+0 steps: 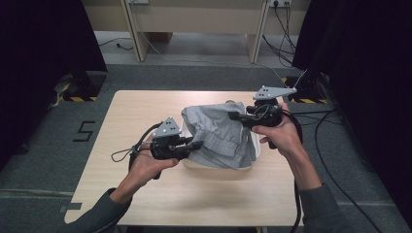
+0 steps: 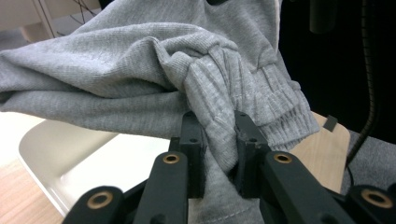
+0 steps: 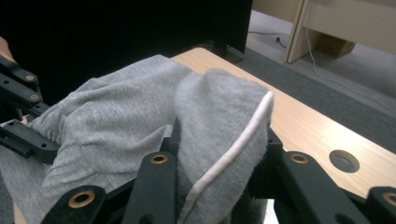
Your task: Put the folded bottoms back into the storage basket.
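Both your grippers clamped on the grey garment, holding it above the white tray.

Your left gripper (image 1: 197, 144) pinches a fold near the ribbed cuff (image 2: 275, 105) of the grey knit garment (image 1: 218, 133); jaws pressed onto the fabric. Your right gripper (image 1: 236, 115) pinches the other end, jaws pressed onto cloth at a white-trimmed edge (image 3: 233, 149). The garment hangs bunched between them, over the white tray (image 1: 218, 166), which sits mid-worktop, nearer the right edge of the wooden table (image 1: 121, 121). Whether the cloth touches the tray, I can't tell.
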A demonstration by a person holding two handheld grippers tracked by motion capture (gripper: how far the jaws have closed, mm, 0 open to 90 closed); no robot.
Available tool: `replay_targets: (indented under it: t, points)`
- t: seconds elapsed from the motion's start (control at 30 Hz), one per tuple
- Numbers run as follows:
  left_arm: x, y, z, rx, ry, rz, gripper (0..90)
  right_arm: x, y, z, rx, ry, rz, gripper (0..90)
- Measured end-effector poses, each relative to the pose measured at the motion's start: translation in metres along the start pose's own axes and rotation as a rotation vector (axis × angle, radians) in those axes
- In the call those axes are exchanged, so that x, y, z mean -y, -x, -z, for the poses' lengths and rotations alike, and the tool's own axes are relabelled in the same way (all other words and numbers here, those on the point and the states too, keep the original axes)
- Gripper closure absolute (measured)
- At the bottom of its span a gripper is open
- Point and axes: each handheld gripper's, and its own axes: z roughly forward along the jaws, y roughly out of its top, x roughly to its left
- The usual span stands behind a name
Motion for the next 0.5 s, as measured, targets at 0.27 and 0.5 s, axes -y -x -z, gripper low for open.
replay_targets:
  t: [0.27,0.5]
  points:
    - [0.0,-0.011,-0.017,-0.023,-0.013,0.028,76.2,0.002,0.019,-0.017,0.012,-0.017,-0.025,69.1]
    - [0.001,-0.021,-0.033,-0.045,-0.033,0.045,76.0,0.006,0.032,-0.029,0.029,-0.034,-0.031,69.1]
